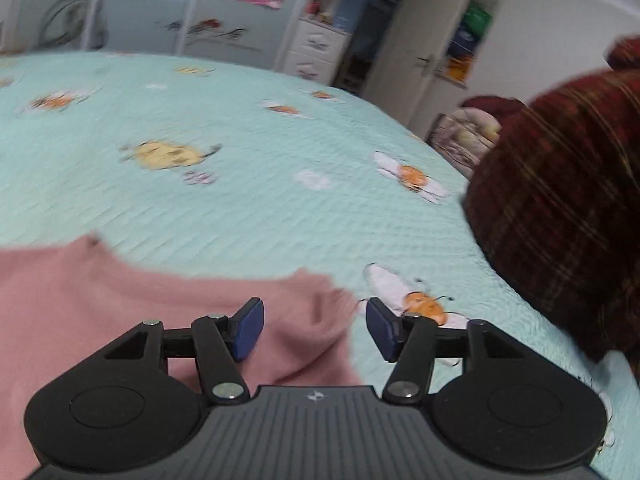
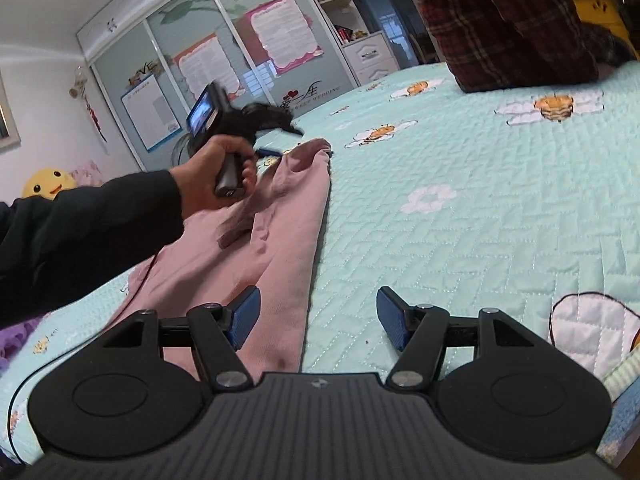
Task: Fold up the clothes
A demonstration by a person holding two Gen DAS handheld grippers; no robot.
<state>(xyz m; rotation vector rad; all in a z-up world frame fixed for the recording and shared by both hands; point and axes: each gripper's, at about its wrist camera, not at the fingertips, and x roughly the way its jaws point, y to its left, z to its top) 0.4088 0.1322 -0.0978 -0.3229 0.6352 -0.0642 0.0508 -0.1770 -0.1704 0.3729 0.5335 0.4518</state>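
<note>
Mint-green quilted bedspread (image 2: 480, 208), printed with bees and white flowers, covers the bed where you work. On it lies one pink garment (image 2: 280, 232), soft and a little wrinkled, with a darker cuff or hem at its far end. It is folded into a long narrow strip, and its long axis runs from your right gripper (image 2: 316, 320) away toward the wardrobe (image 2: 224, 52), with the far end pointing to your left gripper (image 2: 272, 136). The right edge of the strip is quite straight.

In the left wrist view the pink garment (image 1: 120, 292) fills the lower left, and one corner of it lies between the blue pads of your left gripper (image 1: 315, 326). Its jaws stand wide and hold nothing. Your right gripper's jaws are also wide and empty; the left pad is over the near end of the garment, the right pad over bare bedspread.

Your left hand (image 2: 212, 172), in a dark sleeve, holds the left gripper above the far end. One dark red plaid cloth (image 1: 560, 200) lies further on the bed, apart from the garment.
</note>
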